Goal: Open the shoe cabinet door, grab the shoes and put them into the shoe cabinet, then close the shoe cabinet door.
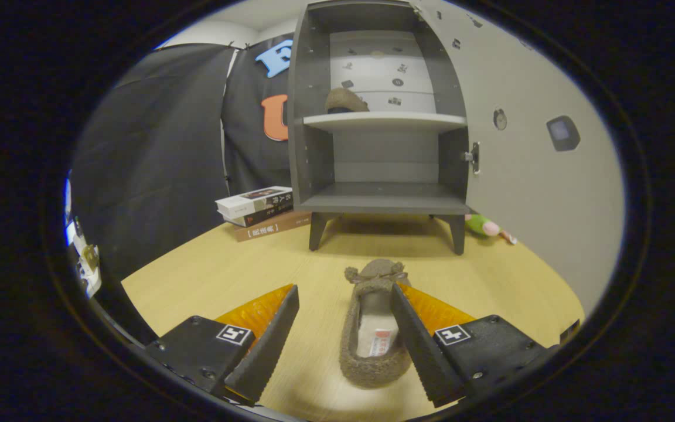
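Our hand-held gripper (344,302) is spread wide around the slipper (372,328), and we might knock it sideways while closing.

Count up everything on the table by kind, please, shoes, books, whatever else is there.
Shoes: 2, one between the fingers, one on the cabinet's upper shelf
Books: 3, stacked
Cabinets: 1, door open
Plush toys: 1
Total: 7
Gripper open.

A light wooden table (214,275) is sitting before black cloth walls (156,146); stacked books (258,212) are lying there, perhaps three.
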Tool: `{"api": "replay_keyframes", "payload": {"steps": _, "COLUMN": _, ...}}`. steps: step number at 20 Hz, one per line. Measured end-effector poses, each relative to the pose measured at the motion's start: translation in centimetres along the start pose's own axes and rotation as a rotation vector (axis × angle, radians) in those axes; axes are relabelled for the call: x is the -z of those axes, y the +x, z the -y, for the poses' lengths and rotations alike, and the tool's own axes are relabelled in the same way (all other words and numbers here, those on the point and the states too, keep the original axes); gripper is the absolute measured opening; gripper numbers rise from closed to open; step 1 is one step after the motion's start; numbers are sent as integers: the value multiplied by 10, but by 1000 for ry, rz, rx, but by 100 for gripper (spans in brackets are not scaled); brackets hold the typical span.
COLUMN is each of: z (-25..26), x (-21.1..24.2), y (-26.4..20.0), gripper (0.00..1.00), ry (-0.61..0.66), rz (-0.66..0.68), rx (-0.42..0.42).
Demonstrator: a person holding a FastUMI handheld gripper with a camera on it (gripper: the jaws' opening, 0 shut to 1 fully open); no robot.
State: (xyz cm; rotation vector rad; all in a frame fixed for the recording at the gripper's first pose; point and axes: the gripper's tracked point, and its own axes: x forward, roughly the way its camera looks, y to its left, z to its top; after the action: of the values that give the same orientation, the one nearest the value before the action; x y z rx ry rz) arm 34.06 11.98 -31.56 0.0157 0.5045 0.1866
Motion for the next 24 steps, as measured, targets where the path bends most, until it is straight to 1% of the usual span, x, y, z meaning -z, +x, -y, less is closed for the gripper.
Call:
{"api": "replay_keyframes", "payload": {"steps": 1, "z": -2, "x": 8, "y": 8, "gripper": 99, "ry": 18, "rz": -33, "rx": -11}}
{"api": "replay_keyframes", "payload": {"steps": 3, "z": 0, "x": 25, "y": 24, "gripper": 91, "ry": 33, "rz": -113, "rx": -12}}
{"api": "replay_keyframes", "payload": {"steps": 4, "z": -1, "x": 29, "y": 30, "gripper": 83, "ry": 35, "rz": -144, "rx": -26}}
{"api": "replay_keyframes", "payload": {"steps": 6, "z": 4, "x": 23, "y": 46, "gripper": 68, "ry": 49, "rz": -146, "rx": -38}}
{"api": "replay_keyframes", "payload": {"steps": 7, "z": 11, "x": 23, "y": 55, "gripper": 65, "ry": 59, "rz": -156, "rx": -23}}
{"api": "replay_keyframes", "payload": {"steps": 8, "z": 17, "x": 20, "y": 61, "gripper": 50, "ry": 66, "rz": -165, "rx": -15}}
{"api": "replay_keyframes", "payload": {"steps": 9, "z": 19, "x": 24, "y": 70, "gripper": 42, "ry": 67, "rz": -178, "rx": -18}}
{"api": "replay_keyframes", "payload": {"steps": 10, "z": 19, "x": 26, "y": 75, "gripper": 30, "ry": 69, "rz": -197, "rx": -30}}
{"api": "replay_keyframes", "payload": {"steps": 12, "z": 14, "x": 31, "y": 84, "gripper": 22, "ry": 67, "rz": -225, "rx": -64}}
{"api": "replay_keyframes", "payload": {"steps": 13, "z": 17, "x": 29, "y": 87, "gripper": 20, "ry": 52, "rz": -209, "rx": -60}}
{"api": "replay_keyframes", "payload": {"steps": 15, "z": 17, "x": 26, "y": 87, "gripper": 10, "ry": 27, "rz": -182, "rx": -72}}
{"api": "replay_keyframes", "payload": {"steps": 16, "z": 19, "x": 26, "y": 86, "gripper": 8, "ry": 25, "rz": -179, "rx": -71}}
{"api": "replay_keyframes", "payload": {"steps": 18, "z": 20, "x": 17, "y": 78, "gripper": 6, "ry": 28, "rz": -158, "rx": -83}}
{"api": "replay_keyframes", "payload": {"steps": 24, "z": 38, "x": -26, "y": 43, "gripper": 6, "ry": 16, "rz": -58, "rx": -37}}
